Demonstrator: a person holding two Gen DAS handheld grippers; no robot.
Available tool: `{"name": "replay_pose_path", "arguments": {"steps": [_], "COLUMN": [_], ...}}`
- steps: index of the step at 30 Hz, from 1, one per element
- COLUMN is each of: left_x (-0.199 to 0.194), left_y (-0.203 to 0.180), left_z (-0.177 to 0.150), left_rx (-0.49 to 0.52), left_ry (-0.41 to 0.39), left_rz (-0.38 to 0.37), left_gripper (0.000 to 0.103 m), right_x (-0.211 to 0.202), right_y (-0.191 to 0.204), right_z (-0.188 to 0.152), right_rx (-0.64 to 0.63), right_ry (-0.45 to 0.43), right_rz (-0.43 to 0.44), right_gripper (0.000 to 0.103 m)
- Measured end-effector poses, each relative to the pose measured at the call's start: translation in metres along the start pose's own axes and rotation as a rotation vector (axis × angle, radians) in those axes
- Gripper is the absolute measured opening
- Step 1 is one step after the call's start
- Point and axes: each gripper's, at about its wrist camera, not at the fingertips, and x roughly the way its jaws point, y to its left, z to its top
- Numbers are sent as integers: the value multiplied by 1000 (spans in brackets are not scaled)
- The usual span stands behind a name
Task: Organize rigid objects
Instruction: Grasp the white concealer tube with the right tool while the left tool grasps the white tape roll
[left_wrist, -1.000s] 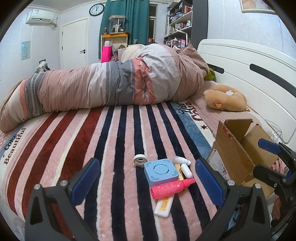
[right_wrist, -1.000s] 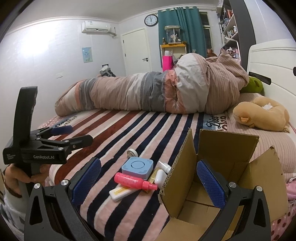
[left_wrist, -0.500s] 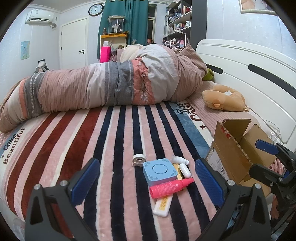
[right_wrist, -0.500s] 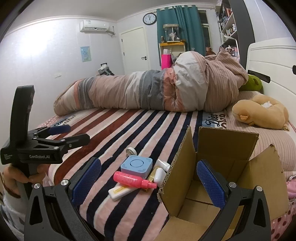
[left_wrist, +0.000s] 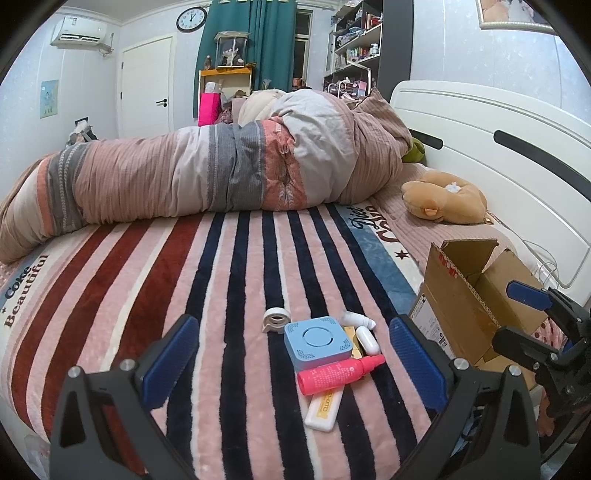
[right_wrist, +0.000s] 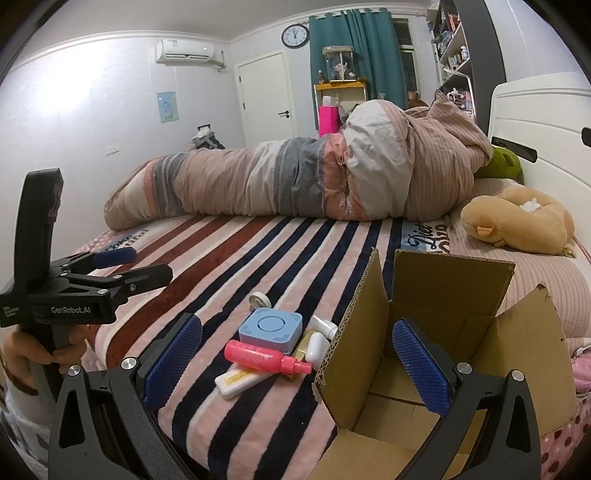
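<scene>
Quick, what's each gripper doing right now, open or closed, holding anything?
Left gripper: open, holding nothing.
Right gripper: open, holding nothing.

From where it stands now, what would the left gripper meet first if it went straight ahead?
Probably the small pile on the bed: the left gripper, open, frames the pink bottle and the blue square box behind it. The bottle looks nearer, though depth is unclear.

Blue square case, pink bottle, white tube clustered beside open carton.
</scene>
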Motion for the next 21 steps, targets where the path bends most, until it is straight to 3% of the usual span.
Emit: {"name": "replay_pose_path", "arguments": {"steps": [11, 17, 21], "left_x": [-4, 1, 7], "left_y": [15, 54, 85], "left_z": [-3, -8, -14], "left_rx": [-3, -13, -23], "left_ry": [-37, -46, -25], "left_rz": [-44, -79, -94], "left_gripper": [103, 103, 103], "right_x": [1, 7, 25], "right_y": [8, 41, 73], "right_z": [-1, 7, 9], "right_rx": [6, -27, -46], "right_ry": [16, 17, 17], "right_rz": [-56, -98, -70], "right_gripper": [103, 86, 63]}}
